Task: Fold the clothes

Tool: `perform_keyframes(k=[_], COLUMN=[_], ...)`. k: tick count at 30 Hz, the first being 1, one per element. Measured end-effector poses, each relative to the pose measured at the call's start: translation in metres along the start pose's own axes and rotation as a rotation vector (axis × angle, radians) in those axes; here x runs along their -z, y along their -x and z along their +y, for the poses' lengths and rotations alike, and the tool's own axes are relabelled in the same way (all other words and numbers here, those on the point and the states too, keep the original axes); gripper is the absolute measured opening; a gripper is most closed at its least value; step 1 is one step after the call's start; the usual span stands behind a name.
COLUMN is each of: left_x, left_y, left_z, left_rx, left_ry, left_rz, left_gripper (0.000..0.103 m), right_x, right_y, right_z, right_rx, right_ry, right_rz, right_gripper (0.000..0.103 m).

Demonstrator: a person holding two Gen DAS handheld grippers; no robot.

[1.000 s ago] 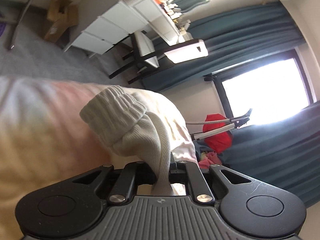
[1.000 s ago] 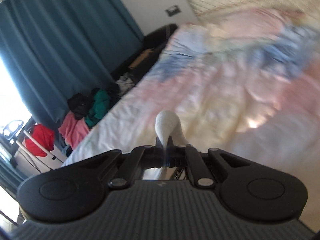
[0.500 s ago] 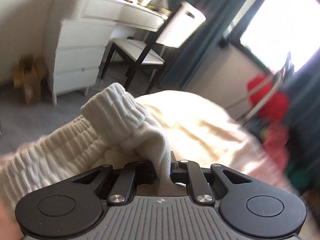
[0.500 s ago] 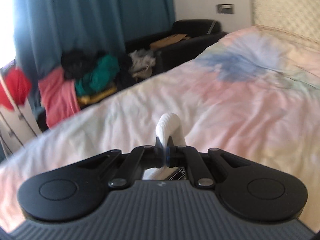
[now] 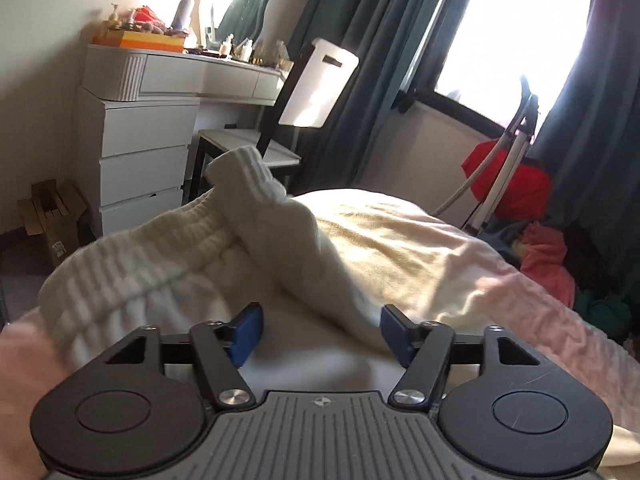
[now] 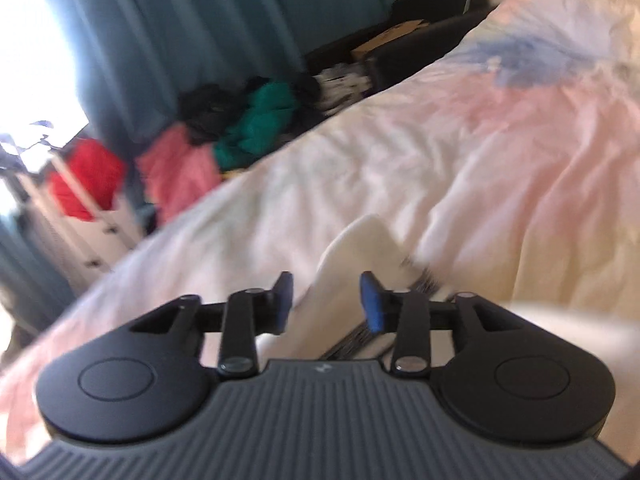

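Left tool [image 5: 320, 334] spread wide over the white ribbed garment [image 5: 168, 268] lying on the bed [image 5: 460, 264]. Right tool [image 6: 326, 300] likewise parted; the blurred white cloth between its pads is probably that garment's edge.

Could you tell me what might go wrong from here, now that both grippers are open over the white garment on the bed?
1. The white knit garment lies bunched, its ribbed cuff sticking up; it may settle crooked.
2. The left gripper has cloth between its open blue pads, so pulling back could drag the fabric.
3. The right gripper view is blurred; regrasping the white fabric could catch the bedspread too.
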State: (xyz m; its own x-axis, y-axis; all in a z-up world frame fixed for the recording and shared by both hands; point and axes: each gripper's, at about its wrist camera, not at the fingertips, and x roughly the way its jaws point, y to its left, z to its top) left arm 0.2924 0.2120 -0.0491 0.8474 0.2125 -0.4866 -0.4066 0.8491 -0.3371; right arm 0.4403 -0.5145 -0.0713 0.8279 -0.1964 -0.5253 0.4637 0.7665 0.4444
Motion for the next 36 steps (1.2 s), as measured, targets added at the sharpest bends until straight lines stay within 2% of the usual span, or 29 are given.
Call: perform_keyframes(k=[3, 5, 6, 8, 11, 13, 16, 18, 20, 24, 26, 27, 30, 33, 35, 36], left_x=[0.037, 0.053, 0.056, 0.057, 0.059, 0.065, 0.067, 0.066, 0.064, 0.055, 0.048, 0.047, 0.047, 0.044, 0.042, 0.042], left_y=[0.047, 0.063, 0.065, 0.066, 0.064, 0.056, 0.036, 0.022, 0.008, -0.016, -0.026, -0.030, -0.043, -0.049, -0.048, -0.046], left_z=[0.007, 0.011, 0.011, 0.016, 0.032, 0.049, 0.072, 0.082, 0.088, 0.088, 0.087, 0.089, 0.098, 0.104, 0.104, 0.104], left_rx=[0.086, 0.103, 0.117, 0.151, 0.213, 0.243, 0.291, 0.315, 0.328, 0.325, 0.312, 0.301, 0.303, 0.301, 0.285, 0.280], left_ry=[0.098, 0.150, 0.154, 0.184, 0.254, 0.347, 0.491, 0.553, 0.589, 0.558, 0.527, 0.530, 0.599, 0.635, 0.617, 0.612], left_rz=[-0.015, 0.041, 0.094, 0.170, 0.246, 0.291, 0.309, 0.290, 0.265, 0.205, 0.167, 0.154, 0.143, 0.145, 0.141, 0.140], left_gripper=[0.081, 0.082, 0.082, 0.082, 0.083, 0.083, 0.083, 0.083, 0.082, 0.079, 0.070, 0.062, 0.055, 0.044, 0.031, 0.025], right_x=[0.024, 0.043, 0.054, 0.076, 0.119, 0.149, 0.186, 0.205, 0.213, 0.206, 0.192, 0.183, 0.152, 0.131, 0.123, 0.120], right_y=[0.046, 0.075, 0.089, 0.112, 0.139, 0.147, 0.151, 0.145, 0.131, 0.098, 0.085, 0.079, 0.063, 0.045, 0.034, 0.029], right_z=[0.001, 0.004, 0.005, 0.008, 0.009, 0.016, 0.034, 0.049, 0.057, 0.049, 0.040, 0.034, 0.011, -0.016, -0.036, -0.044], right_rx=[-0.104, -0.169, -0.205, -0.291, -0.443, -0.484, -0.555, -0.553, -0.535, -0.536, -0.534, -0.524, -0.480, -0.366, -0.308, -0.284], right_ry=[-0.018, -0.030, -0.048, -0.106, -0.252, -0.318, -0.372, -0.372, -0.374, -0.470, -0.521, -0.540, -0.587, -0.612, -0.649, -0.657], right_rz=[0.005, 0.035, 0.055, 0.134, 0.276, 0.404, 0.580, 0.653, 0.657, 0.549, 0.491, 0.459, 0.333, 0.228, 0.183, 0.165], right_gripper=[0.054, 0.064, 0.065, 0.065, 0.067, 0.077, 0.077, 0.077, 0.076, 0.074, 0.072, 0.071, 0.067, 0.051, 0.032, 0.026])
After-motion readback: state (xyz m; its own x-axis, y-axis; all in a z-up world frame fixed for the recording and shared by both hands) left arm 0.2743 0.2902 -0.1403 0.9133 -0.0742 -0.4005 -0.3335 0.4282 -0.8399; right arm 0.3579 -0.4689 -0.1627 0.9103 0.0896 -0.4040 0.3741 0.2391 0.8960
